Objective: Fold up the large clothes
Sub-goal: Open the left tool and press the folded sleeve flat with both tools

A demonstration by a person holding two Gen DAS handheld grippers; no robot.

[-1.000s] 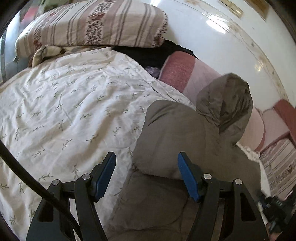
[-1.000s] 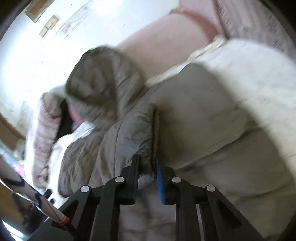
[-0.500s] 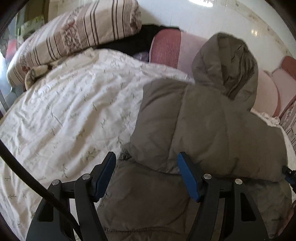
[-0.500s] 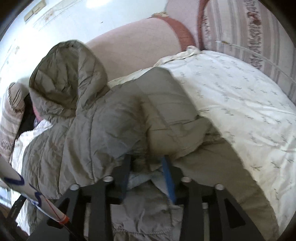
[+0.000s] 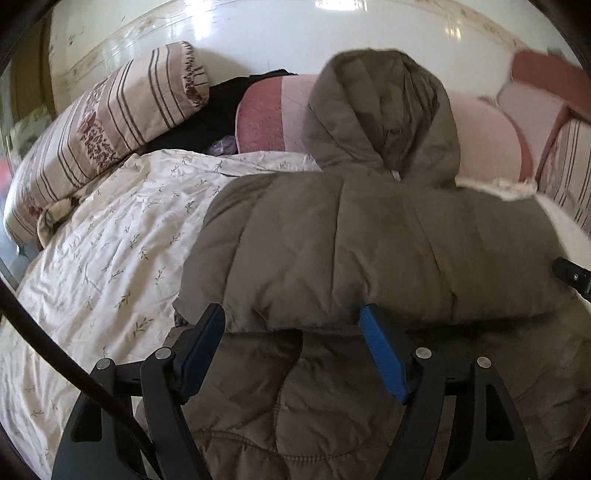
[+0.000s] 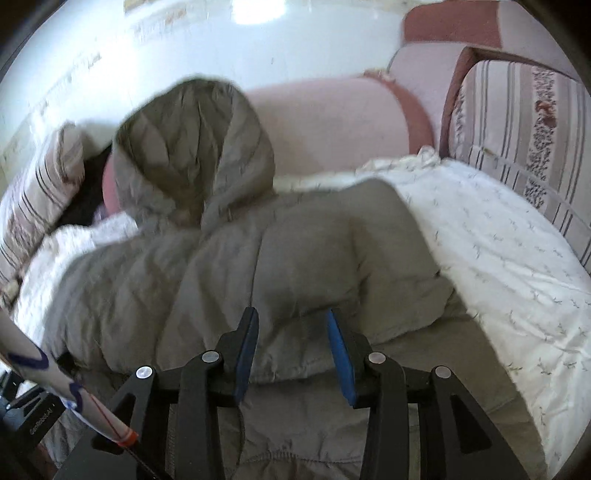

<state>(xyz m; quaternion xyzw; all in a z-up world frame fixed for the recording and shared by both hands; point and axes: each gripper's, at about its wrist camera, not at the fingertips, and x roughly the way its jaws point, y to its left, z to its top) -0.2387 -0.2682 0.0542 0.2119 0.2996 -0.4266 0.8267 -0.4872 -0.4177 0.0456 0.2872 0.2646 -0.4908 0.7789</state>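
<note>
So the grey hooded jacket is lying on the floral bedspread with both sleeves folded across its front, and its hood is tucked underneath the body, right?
Not quite. The hood is not tucked under: in the left wrist view it stands up against the pink cushion. The rest holds: the jacket lies on the floral bedspread, sleeves folded across.

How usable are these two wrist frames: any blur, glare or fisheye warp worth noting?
Left wrist view: mostly sharp, the grey-brown quilted hooded jacket clear; glare on the glossy white wall; right edge smeared. Right wrist view: motion blur softens the jacket's hood and the left side; the wall is blown out. Both: strong fisheye bending, dark corners.
</note>
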